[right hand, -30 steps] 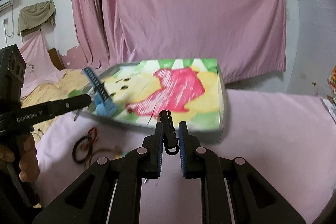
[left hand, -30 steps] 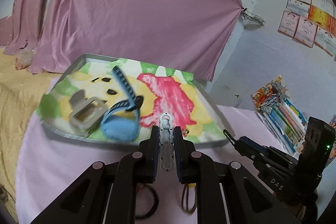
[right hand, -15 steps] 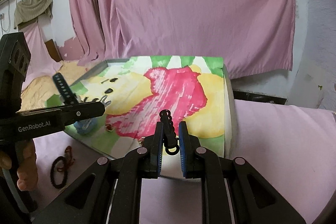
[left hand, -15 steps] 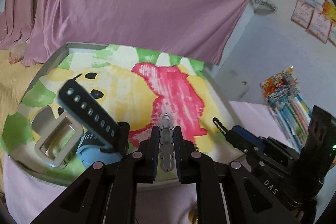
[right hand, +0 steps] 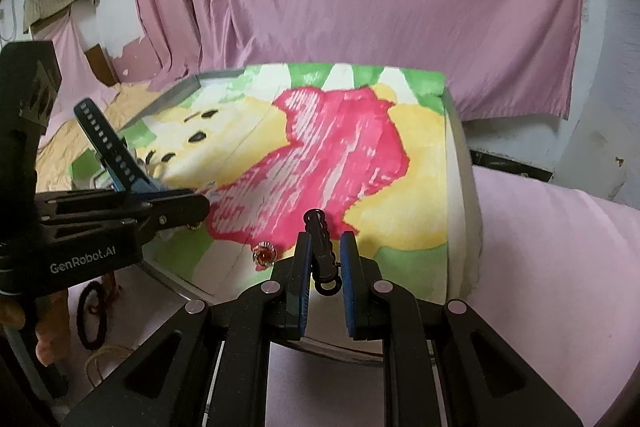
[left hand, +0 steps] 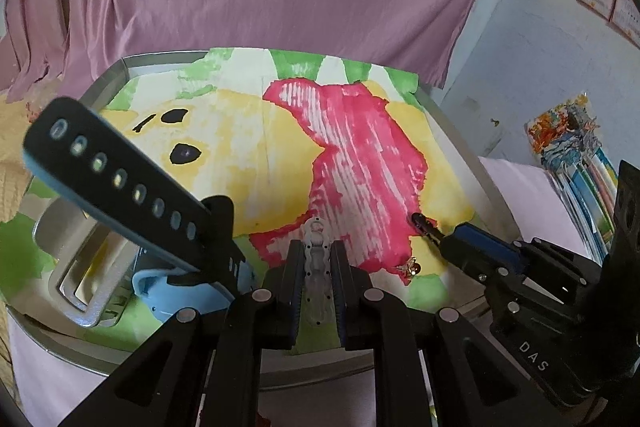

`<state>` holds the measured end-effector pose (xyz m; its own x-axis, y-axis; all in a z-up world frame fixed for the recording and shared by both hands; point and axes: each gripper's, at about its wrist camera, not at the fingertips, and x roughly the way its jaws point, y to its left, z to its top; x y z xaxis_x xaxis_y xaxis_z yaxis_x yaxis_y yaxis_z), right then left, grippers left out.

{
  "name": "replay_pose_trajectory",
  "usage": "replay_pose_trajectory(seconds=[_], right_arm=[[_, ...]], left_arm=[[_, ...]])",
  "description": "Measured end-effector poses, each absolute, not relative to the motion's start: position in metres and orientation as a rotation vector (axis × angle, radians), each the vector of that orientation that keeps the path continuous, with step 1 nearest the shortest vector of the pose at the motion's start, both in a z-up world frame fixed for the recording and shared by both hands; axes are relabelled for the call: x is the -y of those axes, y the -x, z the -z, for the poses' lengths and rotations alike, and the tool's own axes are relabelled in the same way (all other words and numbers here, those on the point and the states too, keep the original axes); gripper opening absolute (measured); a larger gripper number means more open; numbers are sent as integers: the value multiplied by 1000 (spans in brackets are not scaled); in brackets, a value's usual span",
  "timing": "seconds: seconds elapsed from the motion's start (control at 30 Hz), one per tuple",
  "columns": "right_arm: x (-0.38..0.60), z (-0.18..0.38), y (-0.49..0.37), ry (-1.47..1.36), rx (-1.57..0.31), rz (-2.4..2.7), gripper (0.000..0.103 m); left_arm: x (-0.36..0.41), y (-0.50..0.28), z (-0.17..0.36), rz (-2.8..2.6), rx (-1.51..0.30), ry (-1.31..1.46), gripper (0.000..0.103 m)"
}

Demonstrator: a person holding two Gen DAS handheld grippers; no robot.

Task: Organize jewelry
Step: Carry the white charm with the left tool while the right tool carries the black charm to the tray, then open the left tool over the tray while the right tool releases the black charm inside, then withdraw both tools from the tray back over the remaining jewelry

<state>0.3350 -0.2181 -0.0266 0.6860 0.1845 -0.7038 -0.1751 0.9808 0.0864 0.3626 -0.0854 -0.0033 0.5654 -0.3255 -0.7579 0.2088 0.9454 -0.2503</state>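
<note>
Left gripper (left hand: 316, 267) clamped on ridged silver clasp (left hand: 316, 259), long axis pointing forward. Right gripper (right hand: 325, 259) pinching knobbly black chain (right hand: 320, 243), likewise forward, over painted metal tray (right hand: 460, 163).

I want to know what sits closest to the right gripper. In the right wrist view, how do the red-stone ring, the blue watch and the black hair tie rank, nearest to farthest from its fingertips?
From the right gripper:
1. Red-stone ring, just to its left on the tray's painted sheet.
2. Blue watch, far left on the tray, behind the left gripper.
3. Black hair tie, lower left, off the tray on the pink cloth.
</note>
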Motion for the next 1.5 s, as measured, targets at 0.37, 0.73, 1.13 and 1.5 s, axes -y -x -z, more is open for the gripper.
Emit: replay_pose_trajectory(seconds=[0.37,0.73,1.13,1.5], right_arm=[[224,24,-330,-47,-785,-195,24],[241,6,-303,-113,-653,-137,40],[250,-10,-260,-159,-497,-107,74],[238,-24,-213,-122,-333,-85,99]], left_arm=[[81,-362,4,315,-921,165,14],[77,-347,-11,331,-840,205,45],[60,-301,-38,296,-642,210,82],[28,-255,-45,218,-458,227,103]])
